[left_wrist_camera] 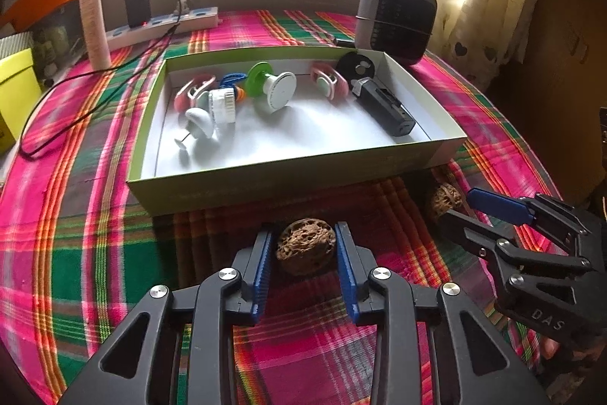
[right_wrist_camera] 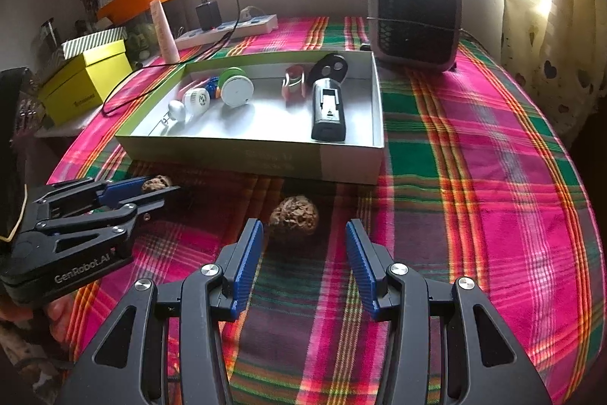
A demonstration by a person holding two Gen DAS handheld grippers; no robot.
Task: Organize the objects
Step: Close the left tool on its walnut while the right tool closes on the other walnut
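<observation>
A: Left wrist view first. My left hand-held gripper (left_wrist_camera: 305, 249) has its blue pads (left_wrist_camera: 261, 276) against both sides of a walnut (left_wrist_camera: 305, 245) on the plaid cloth (left_wrist_camera: 76, 215) of the bench, just in front of the near wall of the shallow box (left_wrist_camera: 288, 173). I read it as clamped on that nut.

B: And the second walnut (right_wrist_camera: 294, 215)?

A: From the right wrist view it lies on the cloth just ahead of my right hand-held gripper (right_wrist_camera: 303, 253), a bit left of centre. The jaws there stand apart, and neither pad touches it. It also sits close to the box's front wall.

B: What is in the box?

A: A black rectangular device (right_wrist_camera: 328, 112) near the right side, a black round piece (right_wrist_camera: 331, 65) behind it, a green and white spool (left_wrist_camera: 271, 86) in the middle, and pink and white small items toward the left.

B: Anything else on the bench?

A: A small heater (right_wrist_camera: 415, 18) behind the box's right corner, and a power strip (left_wrist_camera: 163, 25) with a black charger (left_wrist_camera: 137, 8) at the back left. I cannot tell whether the held walnut is off the cloth.
</observation>
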